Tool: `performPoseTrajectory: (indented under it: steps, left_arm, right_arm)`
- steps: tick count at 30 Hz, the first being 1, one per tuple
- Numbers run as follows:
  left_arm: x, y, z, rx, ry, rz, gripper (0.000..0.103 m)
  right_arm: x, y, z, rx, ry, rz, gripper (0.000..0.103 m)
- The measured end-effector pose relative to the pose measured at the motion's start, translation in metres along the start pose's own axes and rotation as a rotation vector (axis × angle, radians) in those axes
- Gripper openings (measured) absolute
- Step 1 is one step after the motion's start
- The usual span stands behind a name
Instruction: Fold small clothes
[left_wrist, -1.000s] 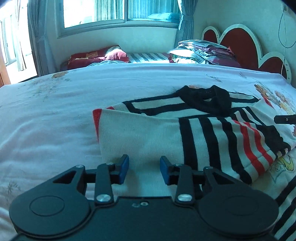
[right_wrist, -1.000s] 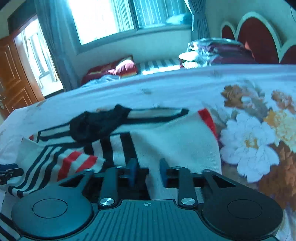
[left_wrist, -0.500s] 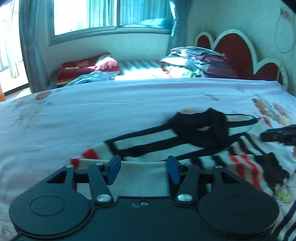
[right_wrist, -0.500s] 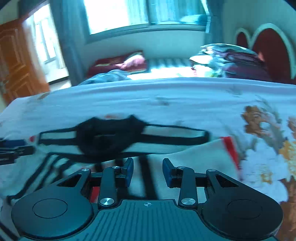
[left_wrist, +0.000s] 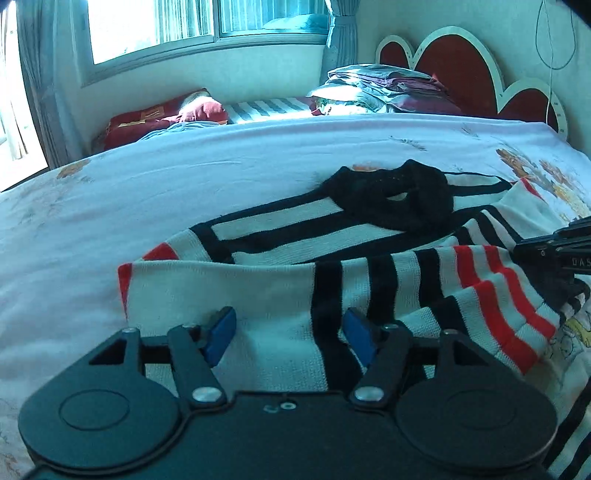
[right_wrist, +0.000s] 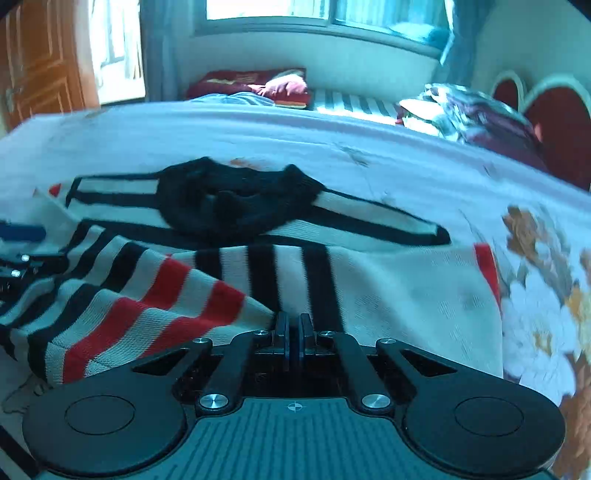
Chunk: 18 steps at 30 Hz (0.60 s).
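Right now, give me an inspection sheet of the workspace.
Surface: bed sheet, white with floral print.
Job's things: striped sweater, sleeves folded in, black collar away from the cameras.
Clutter: nothing seen on the sheet.
Grippers: left gripper open over the sweater's near edge; right gripper shut at the hem, cloth between not confirmed.
Cables: thin cord on the wall.
Surroundings: headboard, folded bedding, window, door.

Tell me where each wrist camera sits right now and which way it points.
Left wrist: behind the open left gripper, low over the bed, facing the striped sweater, window and headboard; the right gripper shows at the right edge.
Right wrist: behind the right gripper, jaws together at the sweater's near edge; the left gripper shows at left.
Shared: sweater, black collar, bed.
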<state>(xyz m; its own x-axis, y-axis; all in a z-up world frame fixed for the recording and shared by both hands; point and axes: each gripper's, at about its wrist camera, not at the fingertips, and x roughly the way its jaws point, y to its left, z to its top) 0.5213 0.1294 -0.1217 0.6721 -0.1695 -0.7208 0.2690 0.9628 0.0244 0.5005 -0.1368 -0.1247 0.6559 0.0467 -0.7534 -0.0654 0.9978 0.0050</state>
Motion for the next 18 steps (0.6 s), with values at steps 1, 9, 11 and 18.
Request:
performPoseTrajectory:
  steps: [1, 9, 11, 18]
  left_arm:
    - [0.0, -0.005, 0.003, 0.017, 0.0, 0.014, 0.065]
    - [-0.009, -0.077, 0.016, 0.033, -0.02, -0.051, 0.06]
    - [-0.003, -0.08, 0.003, 0.016, 0.023, -0.05, 0.062]
    - [-0.031, -0.045, -0.036, -0.005, -0.006, 0.042, 0.064]
  right_arm:
    - [0.0, -0.003, 0.002, -0.002, 0.012, -0.008, 0.002]
    - [-0.016, 0.043, 0.013, 0.032, -0.037, 0.103, 0.038]
    - [-0.012, 0.051, -0.002, -0.008, -0.01, 0.09, 0.041]
    - [-0.036, 0.011, -0.043, -0.036, -0.03, 0.028, 0.041]
